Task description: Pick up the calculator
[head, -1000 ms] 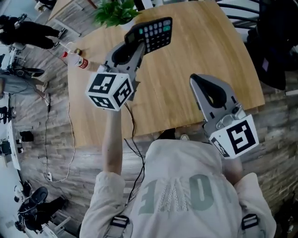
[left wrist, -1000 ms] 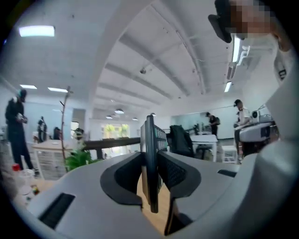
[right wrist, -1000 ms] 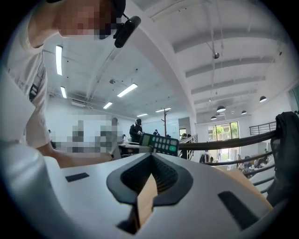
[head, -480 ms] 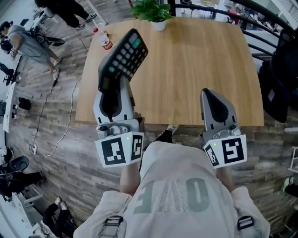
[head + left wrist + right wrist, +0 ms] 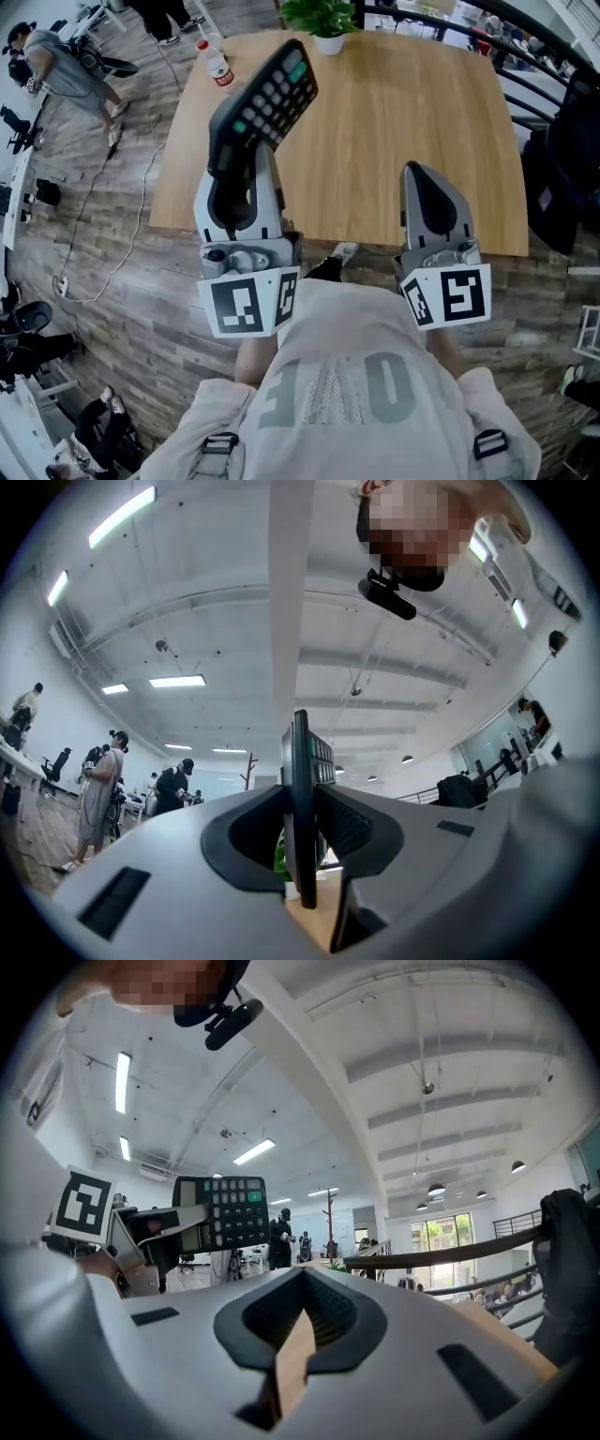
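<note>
A black calculator (image 5: 265, 98) with grey and green keys is clamped by its display end between the jaws of my left gripper (image 5: 234, 155). It is held up in the air, tilted, over the front left part of the wooden table (image 5: 394, 112). In the left gripper view the calculator (image 5: 300, 789) stands edge-on between the two pads, which press on both of its faces. My right gripper (image 5: 419, 173) hangs over the table's front edge with its jaws together and nothing in them. From the right gripper view the calculator (image 5: 225, 1211) shows at the left.
A potted plant (image 5: 323, 19) stands at the table's far edge and a bottle (image 5: 214, 64) at its far left corner. A dark bag (image 5: 567, 159) hangs at the right. People stand at the far left; cables lie on the wood floor.
My left gripper has drawn back from the far side of the table toward the body with the calculator, turning it more upright. The right gripper has shifted back a little.
</note>
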The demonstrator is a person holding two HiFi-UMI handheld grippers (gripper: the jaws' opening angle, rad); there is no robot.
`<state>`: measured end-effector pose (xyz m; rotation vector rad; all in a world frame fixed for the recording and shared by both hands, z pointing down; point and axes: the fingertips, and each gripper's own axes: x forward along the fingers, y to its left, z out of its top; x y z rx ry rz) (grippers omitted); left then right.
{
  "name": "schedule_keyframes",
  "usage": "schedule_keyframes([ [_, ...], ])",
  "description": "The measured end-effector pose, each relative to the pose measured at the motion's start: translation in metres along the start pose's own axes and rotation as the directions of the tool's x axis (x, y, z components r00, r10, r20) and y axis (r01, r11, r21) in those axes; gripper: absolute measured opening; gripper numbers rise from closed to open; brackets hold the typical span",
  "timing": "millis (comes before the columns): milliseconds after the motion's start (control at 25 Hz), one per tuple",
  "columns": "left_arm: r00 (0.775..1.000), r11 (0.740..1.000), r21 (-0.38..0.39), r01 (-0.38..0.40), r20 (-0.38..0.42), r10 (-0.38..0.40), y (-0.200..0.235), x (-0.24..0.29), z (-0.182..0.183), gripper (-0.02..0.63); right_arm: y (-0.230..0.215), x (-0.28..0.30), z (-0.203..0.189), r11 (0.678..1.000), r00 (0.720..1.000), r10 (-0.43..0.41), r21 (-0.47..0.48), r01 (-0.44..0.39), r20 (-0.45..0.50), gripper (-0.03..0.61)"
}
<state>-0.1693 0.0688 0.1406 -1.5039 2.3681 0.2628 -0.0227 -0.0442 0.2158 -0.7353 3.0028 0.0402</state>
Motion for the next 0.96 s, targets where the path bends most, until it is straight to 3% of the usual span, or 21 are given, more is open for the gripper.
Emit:
schedule_keyframes([
  [200, 0.999, 0.993, -0.116, 0.037, 0.022, -0.034, -0.011, 0.003, 0.003, 0.114, -0.009, 0.0, 0.002, 1.0, 1.0, -0.02, 0.015, 0.02, 0.008, 0.018],
  [560, 0.997, 0.99, -0.112, 0.081, 0.021, -0.079, -0.029, 0.018, -0.003, 0.114, -0.022, 0.004, 0.006, 0.999, 0.999, -0.036, 0.011, 0.036, 0.015, 0.018],
  [960, 0.997, 0.991, -0.105, 0.079, 0.014, -0.078, -0.025, 0.028, -0.008, 0.114, -0.031, 0.012, 0.002, 0.999, 0.999, -0.053, -0.003, 0.053, 0.009, 0.018],
])
